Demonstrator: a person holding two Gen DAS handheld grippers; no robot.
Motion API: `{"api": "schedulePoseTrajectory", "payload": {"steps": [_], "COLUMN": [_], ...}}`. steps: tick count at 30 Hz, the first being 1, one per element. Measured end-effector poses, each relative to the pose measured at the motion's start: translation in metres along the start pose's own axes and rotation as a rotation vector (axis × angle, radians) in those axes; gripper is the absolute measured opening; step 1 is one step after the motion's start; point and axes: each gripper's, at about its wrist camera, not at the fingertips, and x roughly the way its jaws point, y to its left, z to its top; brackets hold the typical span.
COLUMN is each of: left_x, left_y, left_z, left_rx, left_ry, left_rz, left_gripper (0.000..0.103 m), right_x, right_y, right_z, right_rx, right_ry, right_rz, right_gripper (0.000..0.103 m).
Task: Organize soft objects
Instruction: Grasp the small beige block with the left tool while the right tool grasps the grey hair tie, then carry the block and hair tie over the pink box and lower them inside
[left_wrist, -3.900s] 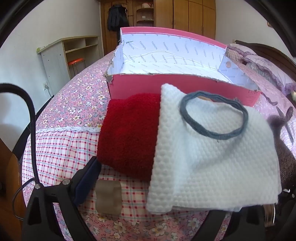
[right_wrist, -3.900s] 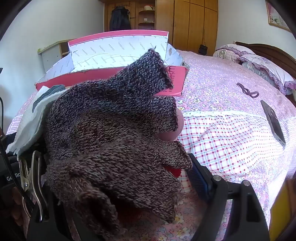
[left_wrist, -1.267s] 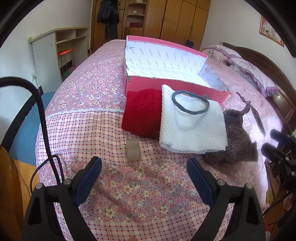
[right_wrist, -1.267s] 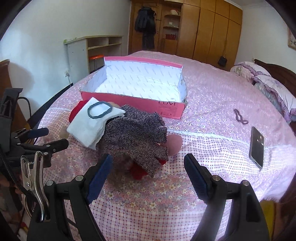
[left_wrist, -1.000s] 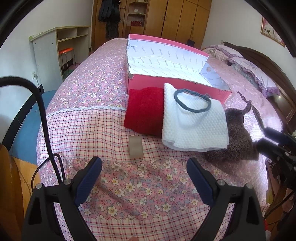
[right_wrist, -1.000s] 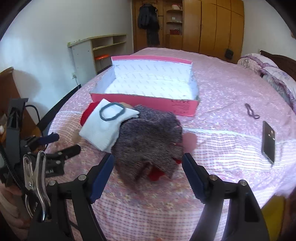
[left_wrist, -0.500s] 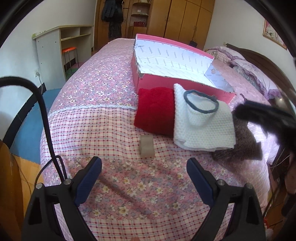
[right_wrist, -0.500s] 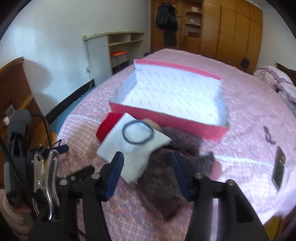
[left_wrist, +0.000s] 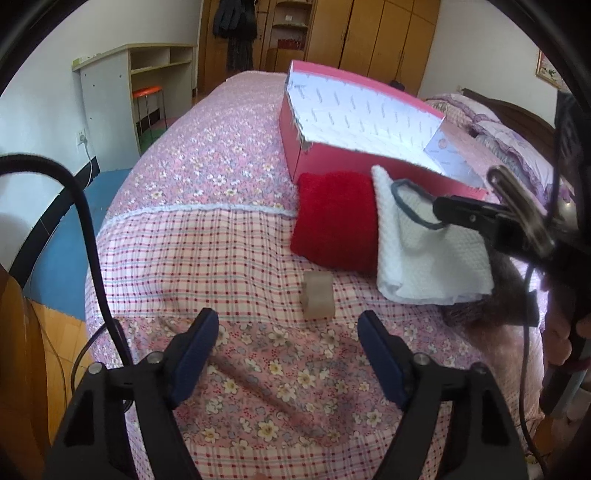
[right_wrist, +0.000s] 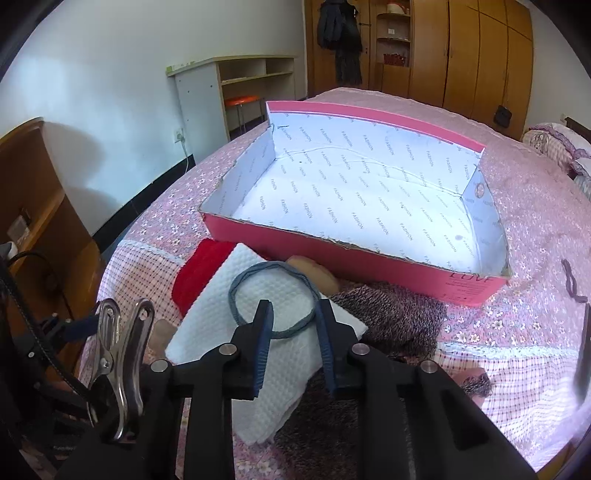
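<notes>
The right tongs (right_wrist: 293, 314), jaws just closing and now narrow, straddle the near edge of the hair band (right_wrist: 274, 299) on the white cloth (right_wrist: 258, 354), pads not yet pressing it. The left tongs (left_wrist: 286, 332) hang wide, empty, closing slightly, before the red towel (left_wrist: 334, 218).

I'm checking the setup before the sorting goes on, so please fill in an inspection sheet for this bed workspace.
Surface: bedspread, pink floral and checked, rumpled near the camera.
Job's things: red towel, white cloth partly over it, grey hair band on the cloth, brown knit beside it; pink box holds nothing seen.
Clutter: small tan block; dark hair tie; a dark flat object at the right edge of the right wrist view.
Grippers: left gripper open over bare bedspread; right gripper jaws have just been closing, straddling the hair band's near edge, contact unclear.
Cables: black cable beside the left gripper.
Surroundings: wardrobe, white shelf unit.
</notes>
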Motion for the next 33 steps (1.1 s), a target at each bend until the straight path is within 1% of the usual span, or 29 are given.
{"api": "schedulePoseTrajectory", "payload": {"steps": [3,5,7,8,10,11,14,15,17,18,20,24,27,33], "left_x": [0.006,0.007,0.007,0.008,0.009,0.011,0.018,0.021,0.028,0.031,0.032,0.029,0.022,0.002], "left_y": [-0.004,-0.007,-0.012,-0.014,-0.017,-0.019,-0.024,-0.025,-0.026,-0.024,-0.022,-0.016,-0.015,-0.016], "left_z": [0.000,-0.001,0.000,0.001,0.003,0.005,0.008,0.009,0.009,0.009,0.009,0.011,0.012,0.022], "left_rx": [0.011,0.026,0.044,0.054,0.071,0.080,0.100,0.103,0.101,0.093,0.074,0.049,0.051,0.058], "left_ry": [0.016,0.010,-0.001,-0.009,-0.019,-0.023,-0.029,-0.026,-0.007,0.001,-0.004,-0.006,-0.017,-0.062], "left_rz": [0.003,0.001,-0.008,-0.012,-0.016,-0.019,-0.029,-0.025,-0.023,-0.023,-0.023,-0.046,-0.056,-0.063], "left_gripper": [0.074,0.070,0.058,0.056,0.046,0.044,0.034,0.030,0.024,0.019,0.018,0.016,0.016,0.016], "right_x": [0.001,0.001,0.002,0.001,0.000,0.000,-0.005,-0.008,-0.013,-0.016,-0.019,-0.023,-0.027,-0.040], "right_y": [-0.003,-0.003,-0.003,-0.003,-0.004,-0.005,-0.008,-0.010,-0.012,-0.014,-0.017,-0.025,-0.031,-0.038], "right_z": [-0.002,-0.003,-0.004,-0.005,-0.006,-0.006,-0.006,-0.006,-0.006,-0.007,-0.008,-0.010,-0.010,-0.009], "right_rx": [0.000,-0.006,-0.008,-0.009,-0.008,-0.005,0.012,0.017,0.025,0.028,0.037,0.074,0.100,0.115], "right_ry": [-0.007,-0.013,-0.018,-0.023,-0.030,-0.032,-0.045,-0.054,-0.068,-0.074,-0.083,-0.094,-0.103,-0.128], "right_rz": [0.001,-0.003,-0.005,-0.008,-0.015,-0.014,-0.003,0.000,0.007,0.009,0.020,0.049,0.067,0.065], "right_gripper": [0.021,0.018,0.015,0.012,0.007,0.005,0.004,0.004,0.004,0.004,0.004,0.004,0.004,0.004]}}
